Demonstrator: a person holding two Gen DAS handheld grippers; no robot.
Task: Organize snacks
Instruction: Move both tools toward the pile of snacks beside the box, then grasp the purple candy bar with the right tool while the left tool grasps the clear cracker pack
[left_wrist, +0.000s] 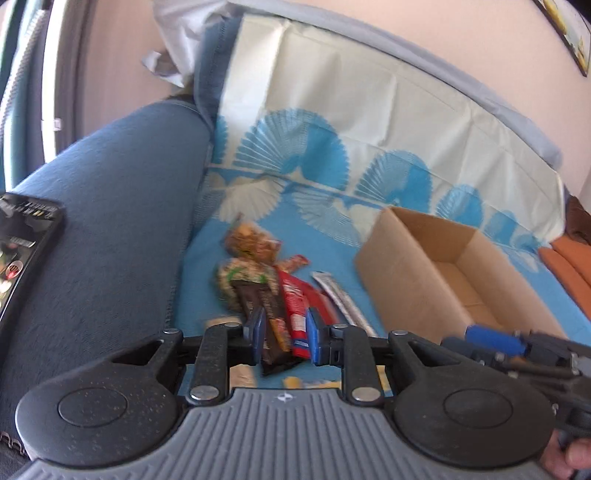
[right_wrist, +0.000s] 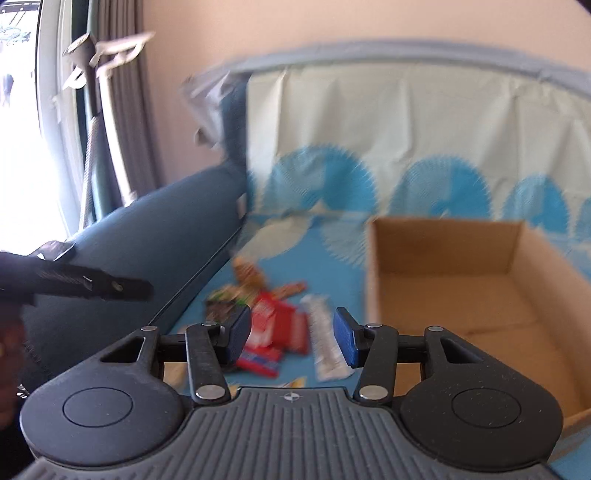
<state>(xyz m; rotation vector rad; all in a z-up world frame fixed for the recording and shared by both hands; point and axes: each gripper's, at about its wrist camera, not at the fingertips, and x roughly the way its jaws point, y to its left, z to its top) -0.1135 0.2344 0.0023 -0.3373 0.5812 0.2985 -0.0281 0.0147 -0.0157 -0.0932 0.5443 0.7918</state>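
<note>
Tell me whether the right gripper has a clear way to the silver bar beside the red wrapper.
Probably yes. The right gripper stands open with the silver bar lying flat on the blue cloth just ahead, uncovered. The cardboard box sits off to its right, apart.

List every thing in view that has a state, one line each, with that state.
Cardboard box: open on top, empty, upright on the blue cover.
Left hand-held gripper: shut on the dark brown snack bar.
Right hand-held gripper: open, nothing gripped, above the snack pile.
White snack bar: lying flat, loose.
Red snack packs: lying in the pile, not yet boxed.
</note>
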